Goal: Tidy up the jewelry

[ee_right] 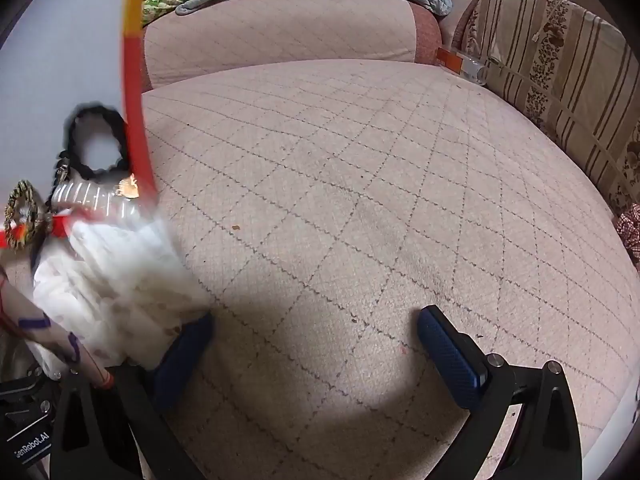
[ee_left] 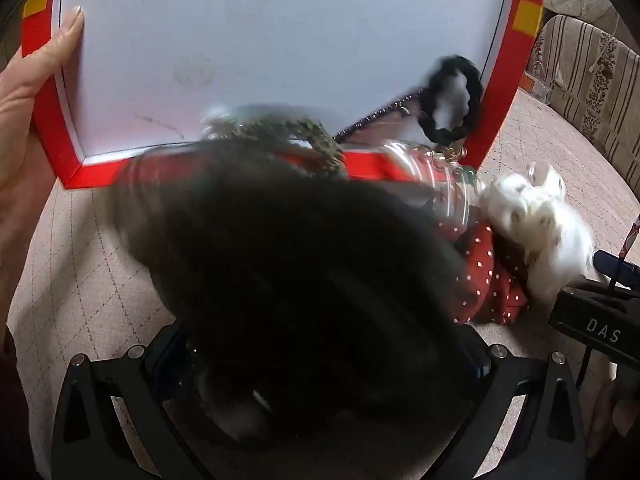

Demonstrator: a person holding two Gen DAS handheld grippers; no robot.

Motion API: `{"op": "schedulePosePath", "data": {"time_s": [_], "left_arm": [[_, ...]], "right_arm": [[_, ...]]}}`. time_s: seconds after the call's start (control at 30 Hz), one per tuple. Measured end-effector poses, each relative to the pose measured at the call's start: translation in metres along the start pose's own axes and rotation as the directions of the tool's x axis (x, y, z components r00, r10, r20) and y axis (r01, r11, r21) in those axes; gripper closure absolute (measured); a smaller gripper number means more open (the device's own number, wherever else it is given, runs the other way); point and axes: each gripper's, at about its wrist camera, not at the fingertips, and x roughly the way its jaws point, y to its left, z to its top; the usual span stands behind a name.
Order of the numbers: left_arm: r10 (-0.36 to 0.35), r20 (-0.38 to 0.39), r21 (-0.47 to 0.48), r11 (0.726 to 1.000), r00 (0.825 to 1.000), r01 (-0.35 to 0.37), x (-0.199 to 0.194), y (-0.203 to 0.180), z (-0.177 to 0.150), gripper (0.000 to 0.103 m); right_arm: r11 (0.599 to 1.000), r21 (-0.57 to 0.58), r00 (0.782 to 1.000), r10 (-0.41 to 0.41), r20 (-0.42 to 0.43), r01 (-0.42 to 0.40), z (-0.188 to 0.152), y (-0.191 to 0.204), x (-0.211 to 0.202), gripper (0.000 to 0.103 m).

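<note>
Just starting to sort: both tongs wide open, left gripper (ee_left: 320, 368) maybe over a blurry dark thing, right gripper (ee_right: 316, 340) holding nothing, jewelry pile (ee_left: 440, 184) spilling off the red tray (ee_left: 72, 148); next, pinch one piece.

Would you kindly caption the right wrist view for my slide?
Open right gripper over a quilted cover, red-rimmed tray and black scrunchie at left.
</note>
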Motion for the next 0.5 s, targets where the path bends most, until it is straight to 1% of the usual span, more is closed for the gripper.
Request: {"op": "schedulePosePath", "data": {"time_s": [0.23,0.37,0.5], "left_arm": [[0.001,-0.001,0.000,1.000,1.000,-0.001,0.0015,0.0024,-0.0025,0.000],[0.003,-0.003,0.003,1.000,1.000,-0.003,0.0035,-0.0033,0.0035,0.000],[0.002,0.002,-0.001,1.000,1.000,-0.002,-0.0038,0.0018,-0.0050,0.000]], "right_arm": [[1.000,0.002,1.000,0.002,0.003,-0.002,-0.0012,-0.0020,0.0004,0.000],[1.000,0.009,1.000,-0.003,-0.001,0.003,-0.0005,-0.0026,0.0013,0.000],[1.000,0.018,1.000,-0.004,-0.005,0.004,0.0006,-0.0065,0.0016,0.000]]}}
